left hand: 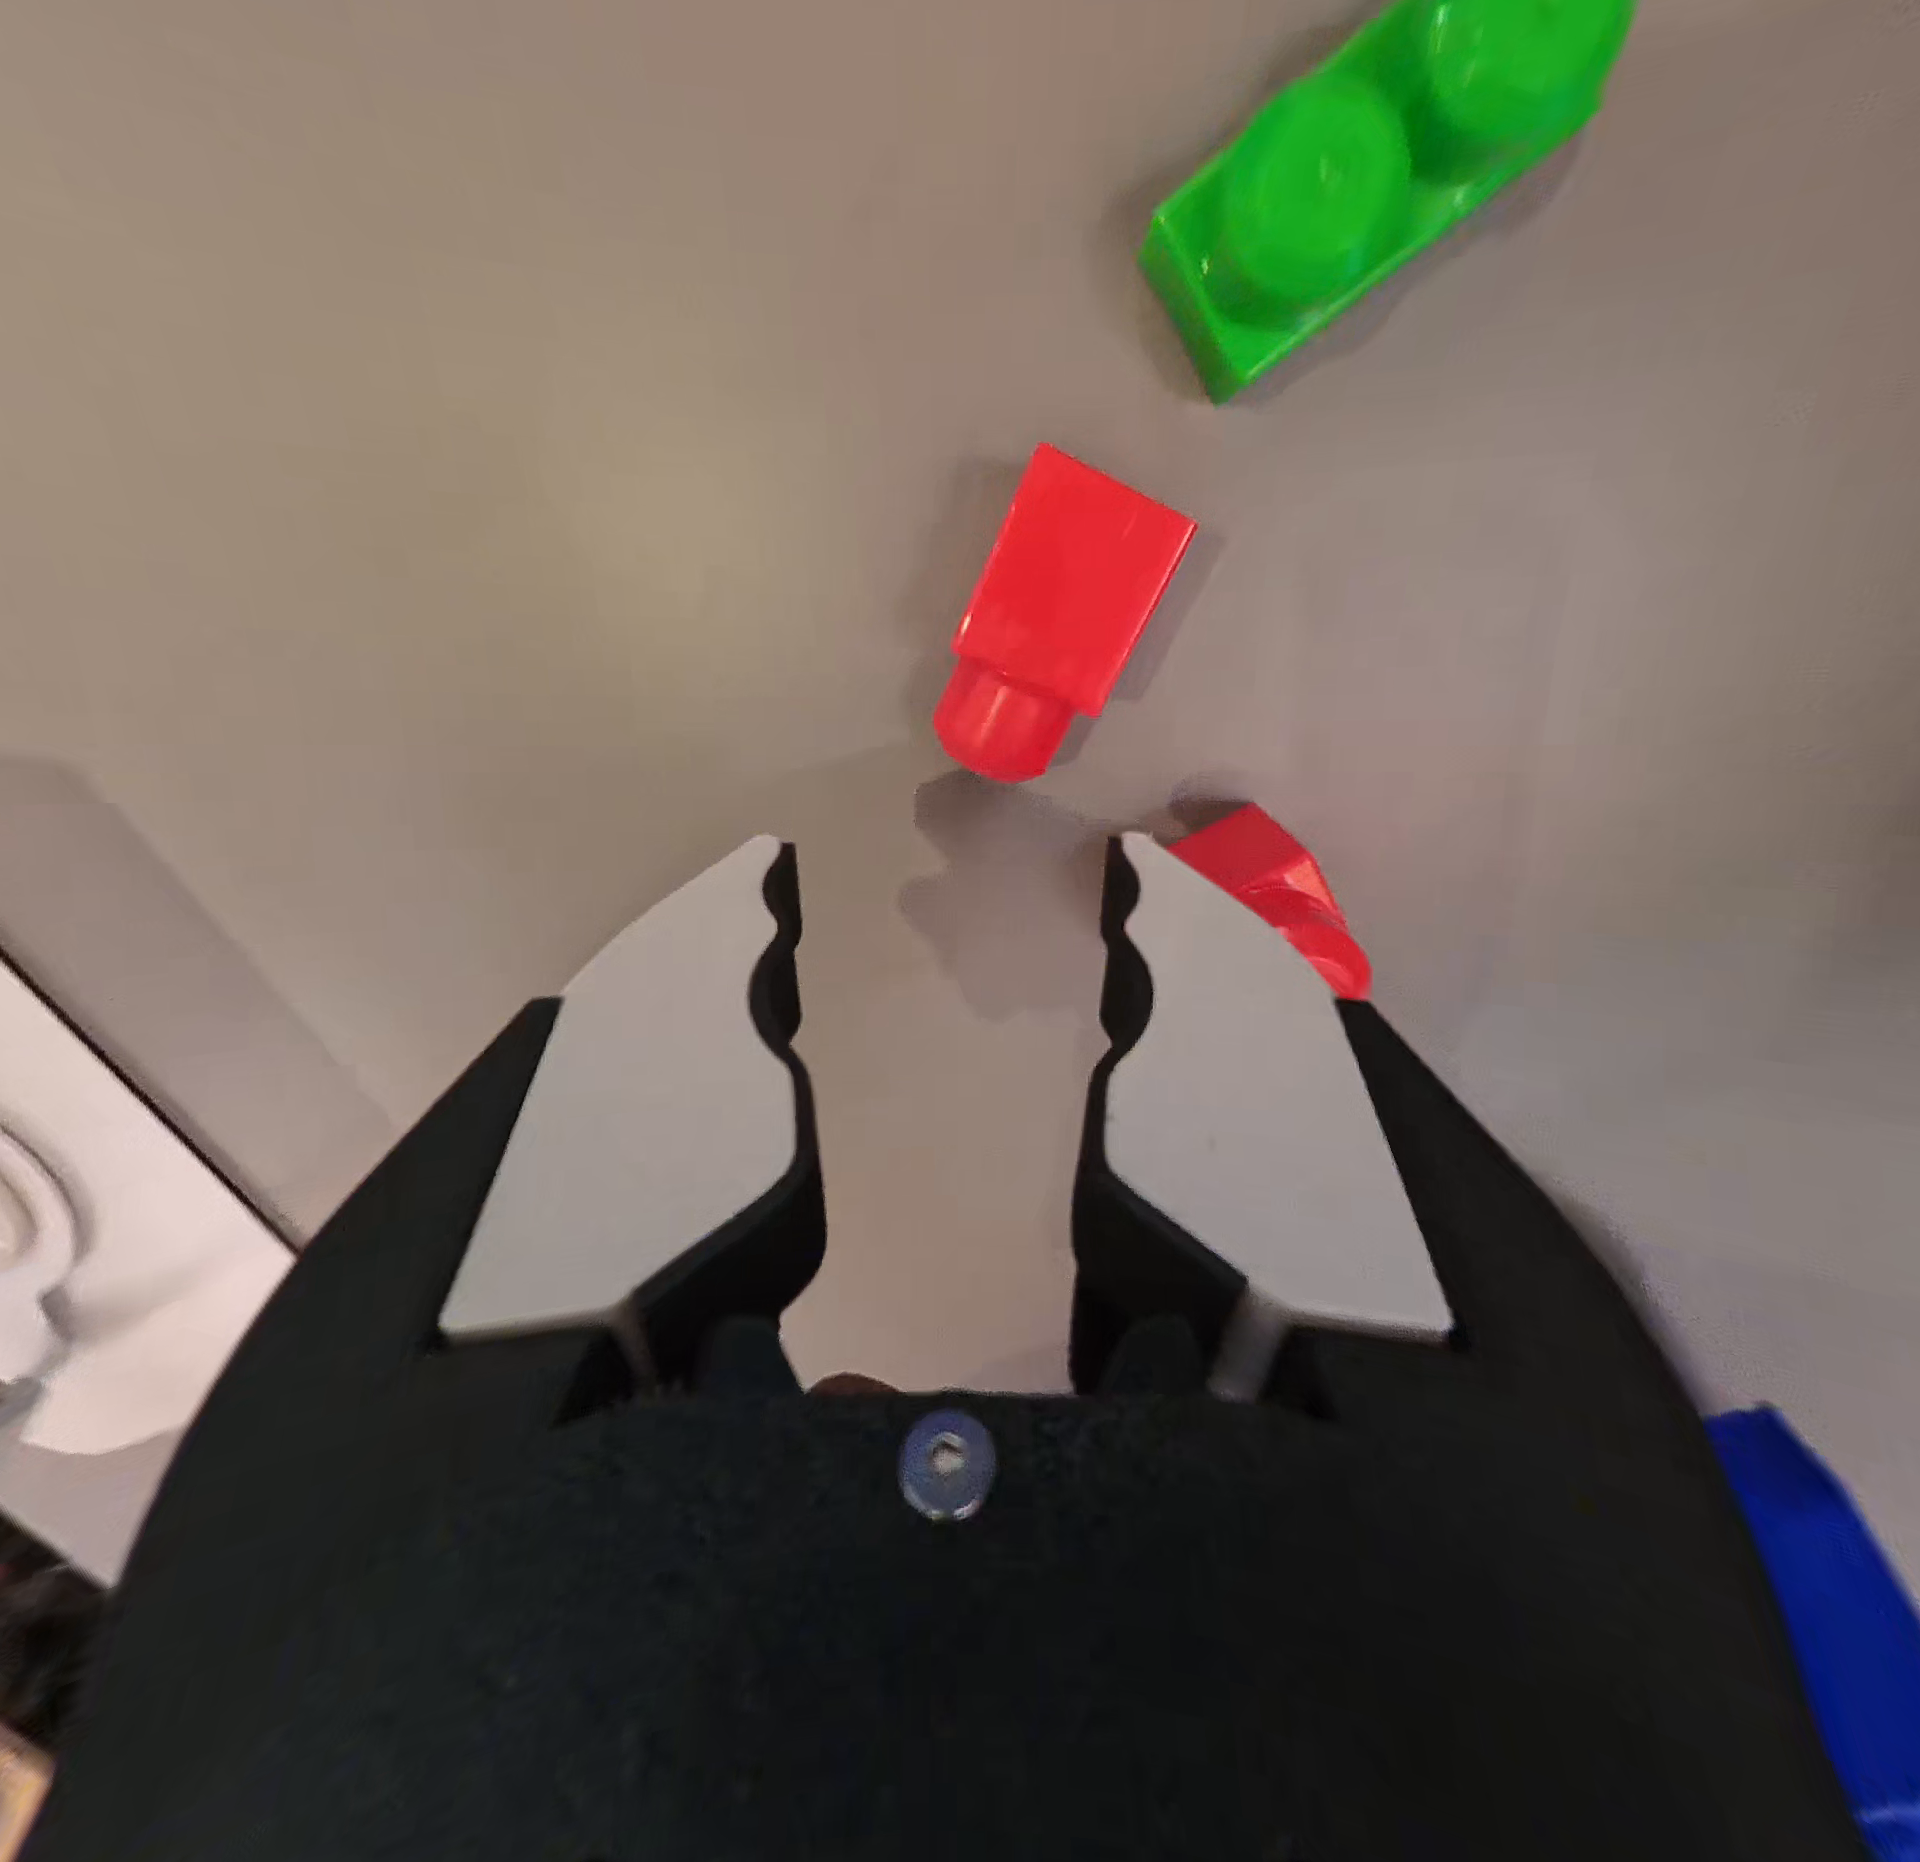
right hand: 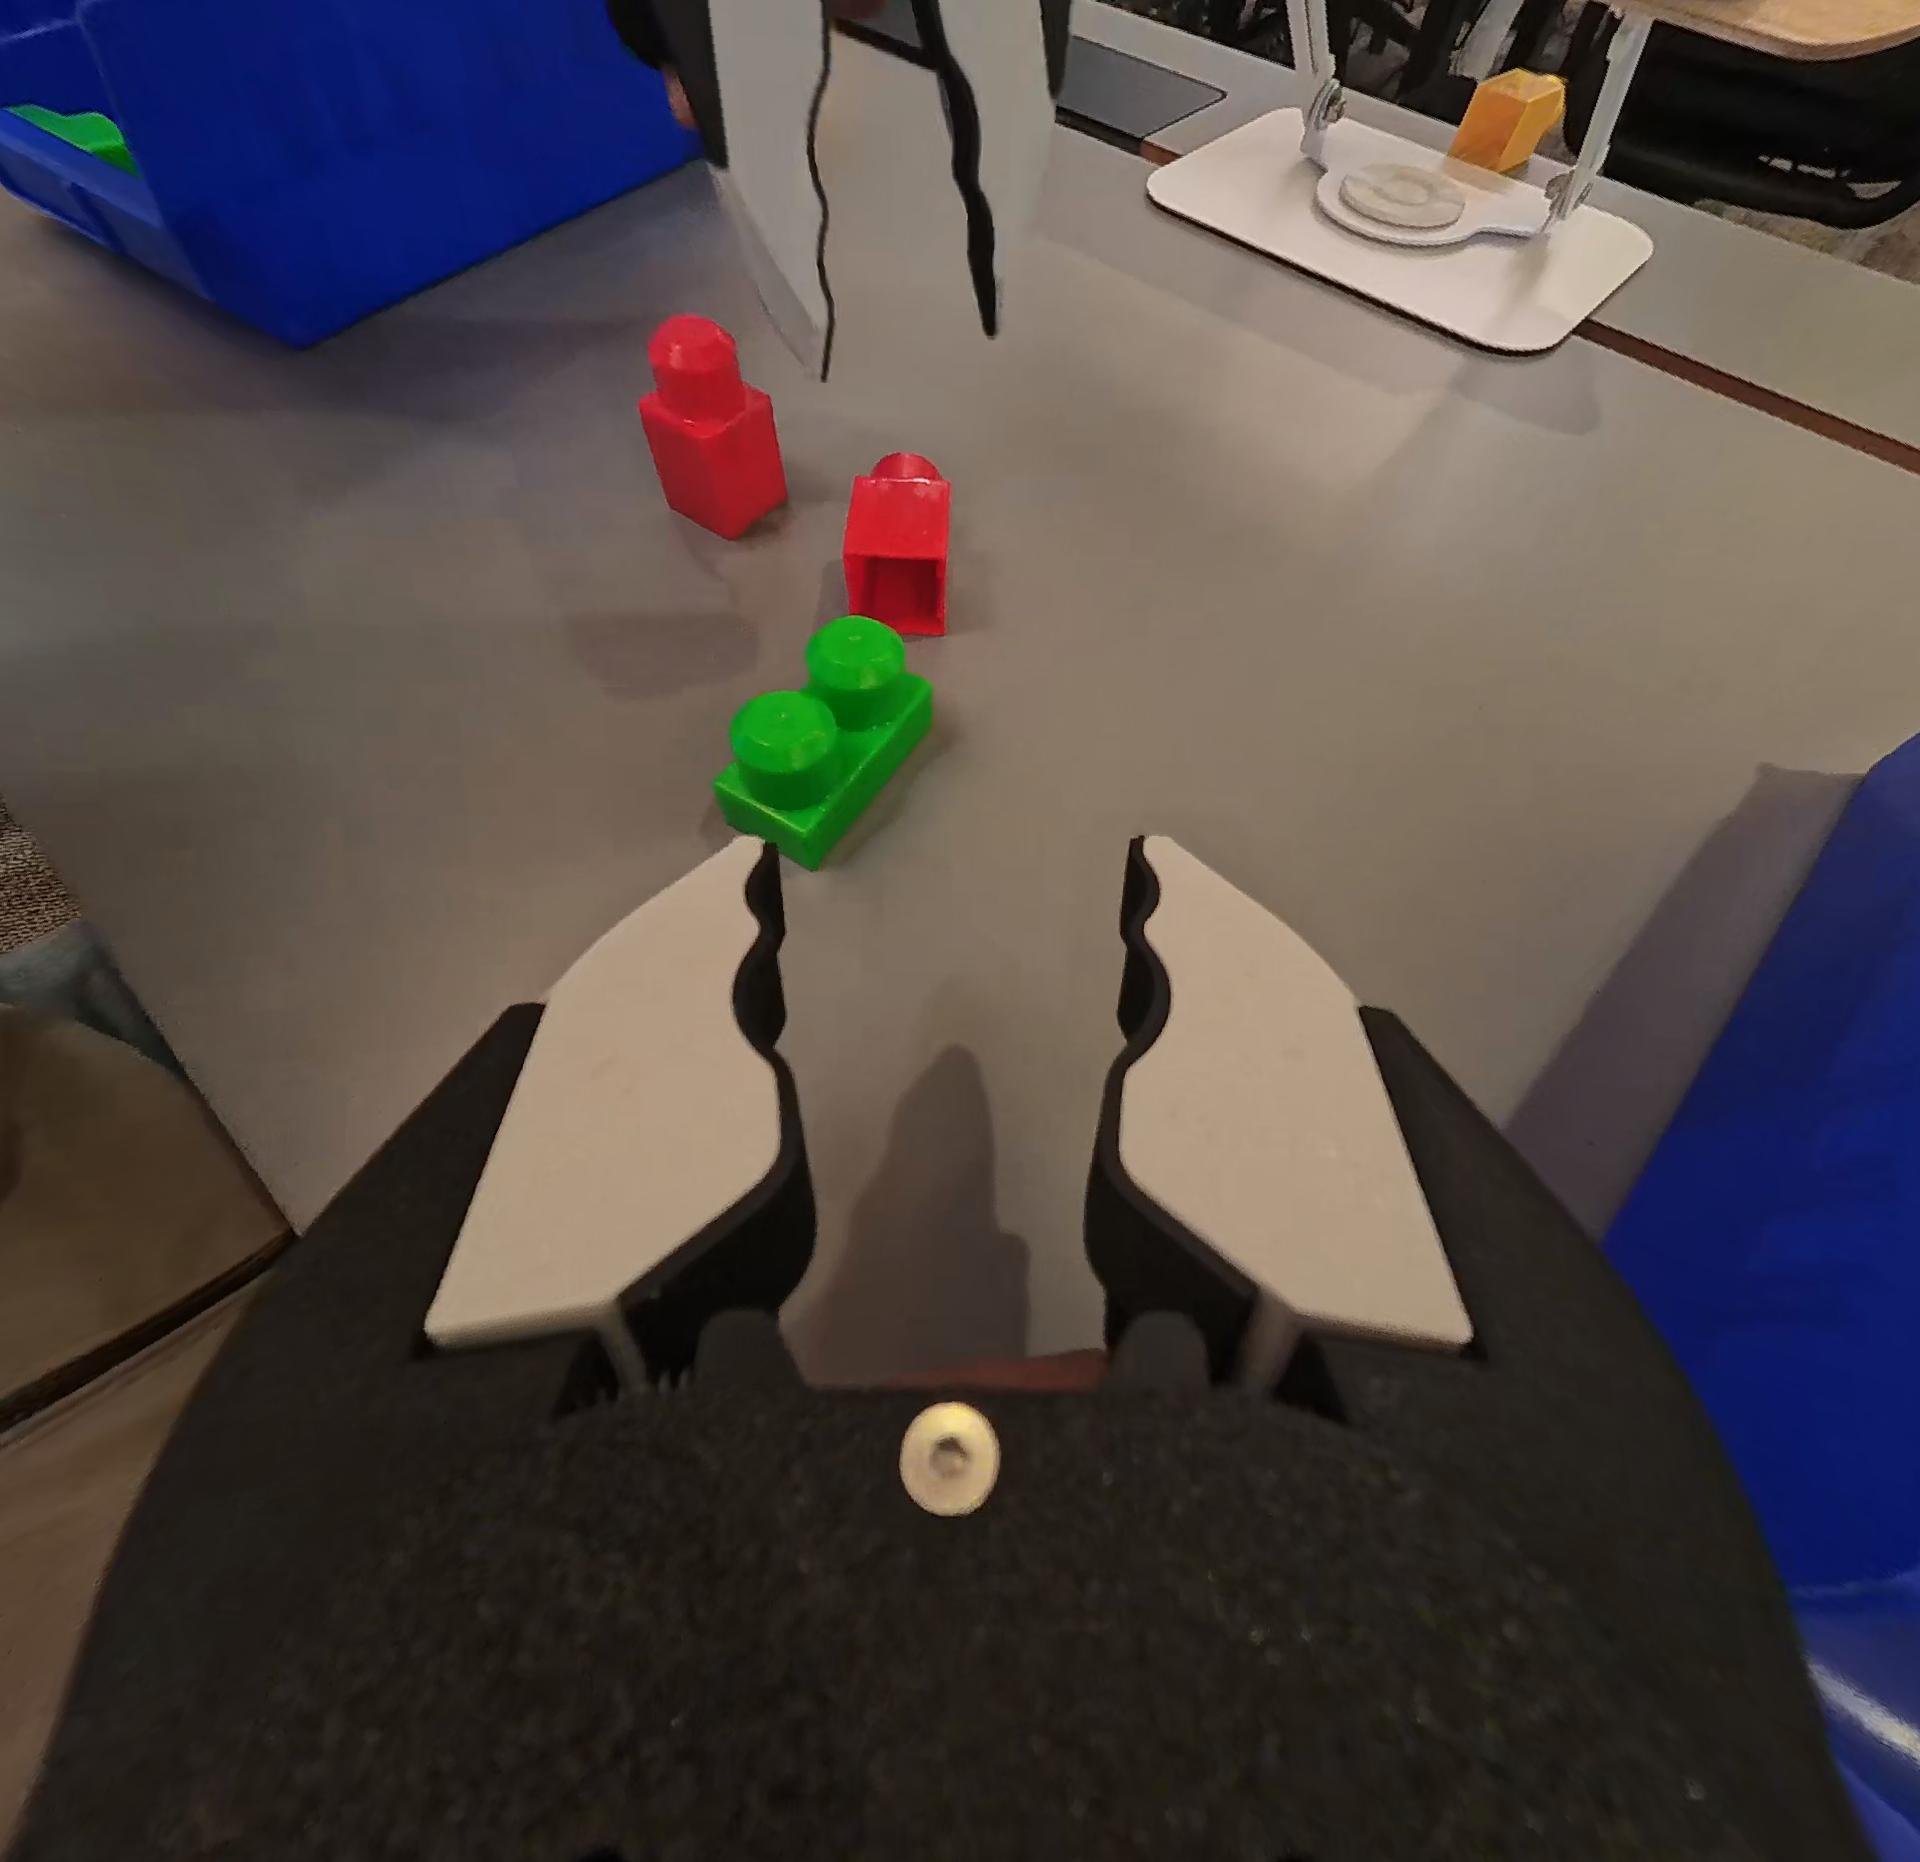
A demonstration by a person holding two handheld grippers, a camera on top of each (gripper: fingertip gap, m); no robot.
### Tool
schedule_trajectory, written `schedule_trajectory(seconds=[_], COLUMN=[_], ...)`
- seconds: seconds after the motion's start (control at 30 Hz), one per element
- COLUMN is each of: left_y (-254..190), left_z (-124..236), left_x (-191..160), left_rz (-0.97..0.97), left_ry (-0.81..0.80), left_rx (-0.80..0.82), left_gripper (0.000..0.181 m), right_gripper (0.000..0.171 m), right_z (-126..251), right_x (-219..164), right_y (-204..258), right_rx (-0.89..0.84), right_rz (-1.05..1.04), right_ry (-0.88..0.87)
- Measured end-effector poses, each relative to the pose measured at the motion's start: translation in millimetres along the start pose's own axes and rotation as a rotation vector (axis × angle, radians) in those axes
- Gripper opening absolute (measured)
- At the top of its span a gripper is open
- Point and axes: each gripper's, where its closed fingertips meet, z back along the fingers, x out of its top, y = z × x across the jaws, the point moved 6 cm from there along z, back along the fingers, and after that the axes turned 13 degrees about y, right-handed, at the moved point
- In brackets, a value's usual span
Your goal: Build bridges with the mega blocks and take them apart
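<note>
Three blocks sit apart on the grey table. A green two-stud block (right hand: 826, 742) (left hand: 1382, 160) stands studs up. A red one-stud block (right hand: 899, 550) (left hand: 1070, 607) lies on its side, hollow end toward the right gripper. A second red one-stud block (right hand: 712, 430) stands upright; in the left wrist view it (left hand: 1278, 893) is partly hidden behind a finger. My left gripper (left hand: 951, 846) is open and empty, pointing down above the red blocks; it also shows in the right wrist view (right hand: 904, 337). My right gripper (right hand: 951, 846) is open and empty, just short of the green block.
A blue bin (right hand: 364, 129) with a green piece inside stands at the far left, and its corner (left hand: 1808, 1604) shows in the left wrist view. Another blue container (right hand: 1818, 1189) is at the right. A white stand (right hand: 1403, 212) with an orange object is at the back right. Across from one pair of fingers to the other is roughly 20 cm. My left tips are roughly 4 cm from the red one-stud block (left hand: 1070, 607). My right wrist view (right hand: 890, 509) looks at it from another angle.
</note>
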Motion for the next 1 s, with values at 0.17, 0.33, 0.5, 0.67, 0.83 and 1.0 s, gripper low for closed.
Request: schedule_trajectory(seconds=[0.17,0.33,0.5,0.67,0.83,1.0], left_y=[-1,0,-4,-5,-3,0], left_z=[-29,-36,-41,-46,-45,-24], left_x=[8,12,15,17,14,1], left_rz=[-0.134,-0.147,-0.171,-0.177,-0.176,-0.153], left_ry=[0.131,0.085,0.023,-0.013,0.009,0.047], left_rx=[-0.009,-0.024,-0.024,-0.038,-0.005,0.115], left_gripper=[0.061,0.052,0.038,0.03,0.03,0.03], right_gripper=[0.062,0.061,0.061,0.061,0.059,0.058], right_z=[-2,-3,-6,-6,-4,-4], right_x=[-1,-3,-5,-5,-4,-4], right_y=[-2,-5,-6,-5,-6,-6], right_rx=[0.002,0.009,0.02,0.021,0.019,0.022], right_rz=[-0.002,-0.014,-0.022,-0.022,-0.023,-0.023], right_ry=[0.007,0.008,0.015,0.019,0.016,0.016])
